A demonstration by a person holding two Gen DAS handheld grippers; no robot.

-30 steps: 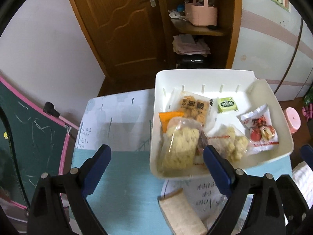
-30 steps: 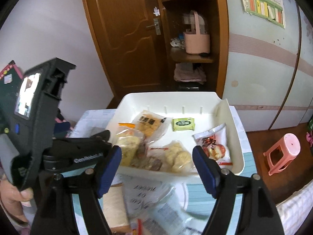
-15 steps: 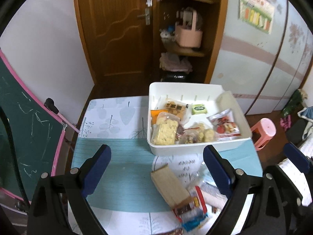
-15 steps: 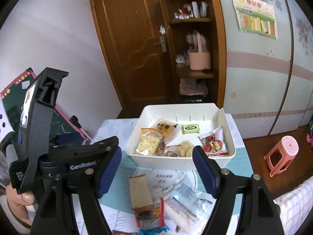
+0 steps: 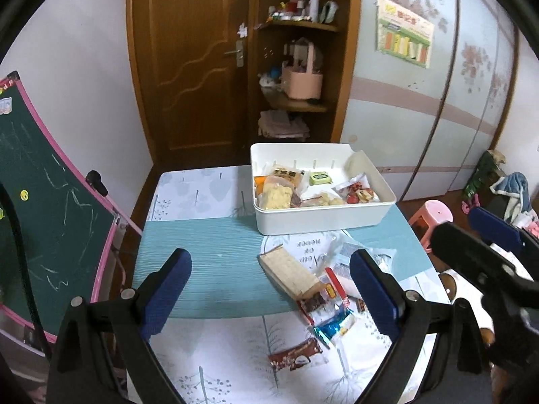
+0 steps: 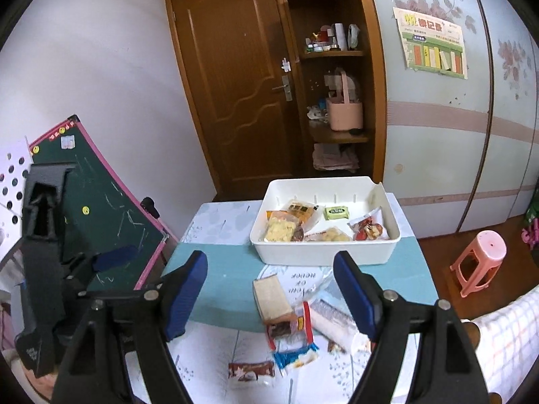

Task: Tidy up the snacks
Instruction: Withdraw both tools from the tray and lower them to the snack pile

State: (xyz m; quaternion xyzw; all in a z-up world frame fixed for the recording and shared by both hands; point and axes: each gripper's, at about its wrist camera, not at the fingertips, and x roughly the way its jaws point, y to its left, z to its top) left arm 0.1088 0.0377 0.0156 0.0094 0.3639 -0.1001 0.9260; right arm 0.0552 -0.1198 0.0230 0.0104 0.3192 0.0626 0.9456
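From the left wrist, our left gripper [image 5: 271, 294] stands wide and empty; loose snacks [image 5: 316, 298] lie near the white bin [image 5: 323, 217]. From the right wrist, our right gripper [image 6: 271, 294] is opening, empty. We're between picks, probably; next, reach down for a packet.

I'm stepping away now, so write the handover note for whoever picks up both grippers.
Left gripper: open, empty, above the near table edge.
Right gripper: jaws opening, nothing between them.
White bin: at the far side of the table, already holding several snack packets, among them a green packet.
Left to do: loose snacks in front of the bin, namely the tan wrapped bar, blue packet, brown packet and a few more beside them.
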